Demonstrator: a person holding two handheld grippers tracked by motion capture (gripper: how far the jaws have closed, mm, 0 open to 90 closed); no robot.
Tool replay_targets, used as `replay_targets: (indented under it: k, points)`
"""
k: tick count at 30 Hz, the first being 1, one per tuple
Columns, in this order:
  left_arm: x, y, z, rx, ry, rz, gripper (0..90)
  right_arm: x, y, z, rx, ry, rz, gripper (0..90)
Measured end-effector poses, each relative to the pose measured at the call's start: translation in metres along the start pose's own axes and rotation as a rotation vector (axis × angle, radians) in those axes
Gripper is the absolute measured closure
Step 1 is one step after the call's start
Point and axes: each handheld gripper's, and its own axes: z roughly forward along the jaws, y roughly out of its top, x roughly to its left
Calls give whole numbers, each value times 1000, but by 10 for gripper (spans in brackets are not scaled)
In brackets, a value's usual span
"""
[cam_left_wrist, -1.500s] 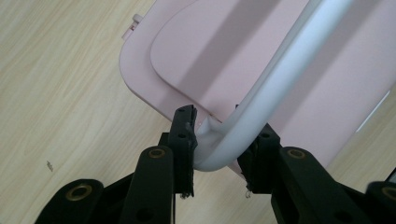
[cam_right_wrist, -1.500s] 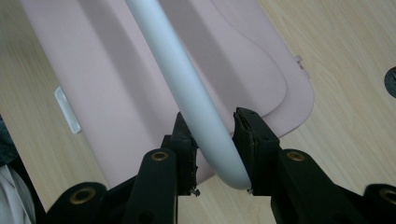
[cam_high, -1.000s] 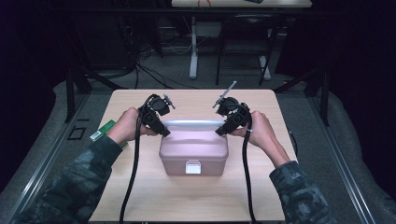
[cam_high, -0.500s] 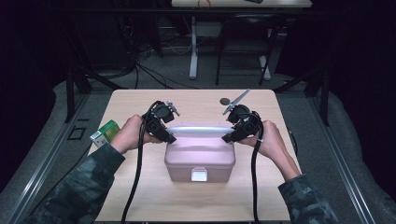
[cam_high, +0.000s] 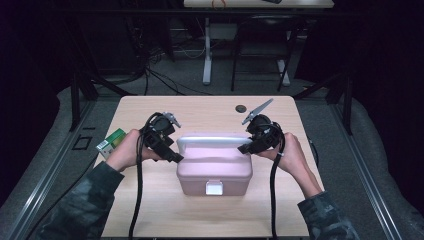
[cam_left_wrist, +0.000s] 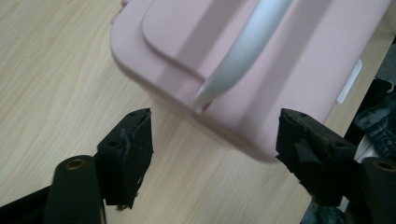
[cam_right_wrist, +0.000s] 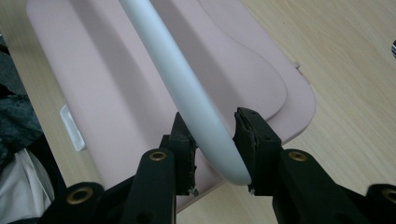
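Note:
A pink box (cam_high: 215, 167) with a white handle (cam_high: 212, 141) across its lid stands on the wooden table (cam_high: 150, 210). My left gripper (cam_high: 172, 157) is at the box's left end. Its jaws have just been opening and now stand wide apart (cam_left_wrist: 215, 116), with the handle's end (cam_left_wrist: 205, 93) and the box's corner (cam_left_wrist: 289, 60) ahead of them, untouched. My right gripper (cam_high: 245, 148) is at the right end, shut (cam_right_wrist: 214, 123) on the handle (cam_right_wrist: 187, 79) near where it meets the lid (cam_right_wrist: 116, 93).
A small green and white carton (cam_high: 111, 142) lies at the table's left edge beside my left hand. A dark round spot (cam_high: 241, 107) sits at the back right. The box's white latch (cam_high: 215, 188) faces the near edge.
The left jaws have let go of the handle and spread wide. Box and both hands have shifted a little to the right.

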Motion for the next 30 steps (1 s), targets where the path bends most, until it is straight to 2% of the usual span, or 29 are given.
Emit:
replay_targets:
  k: [7, 8, 15, 18, 20, 22, 27, 30]
  points:
    - [2, -31, -11, -54, 51, -59, 155, 1, -3, 0, -25, -8, 11, 677]
    - [3, -36, -10, -60, 48, -65, 155, 1, -3, 0, -25, -8, 11, 677]
    - [-1, -69, 0, -128, 108, -130, 65, 1, -8, 0, -70, -12, 20, 675]
    - [-3, -76, 5, -129, 121, -139, 61, 1, -9, 1, -86, -16, 25, 678]
    - [-3, -83, 8, -154, 125, -158, 57, 1, -9, 0, -84, -16, 26, 679]
    - [-2, -87, 12, -149, 130, -158, 59, 2, -10, 1, -92, -20, 26, 681]
    - [1, -95, 15, -167, 120, -178, 52, 2, -11, 1, -102, -26, 31, 683]
    - [3, -98, 16, -186, 129, -200, 46, 1, -12, 1, -111, -24, 32, 686]
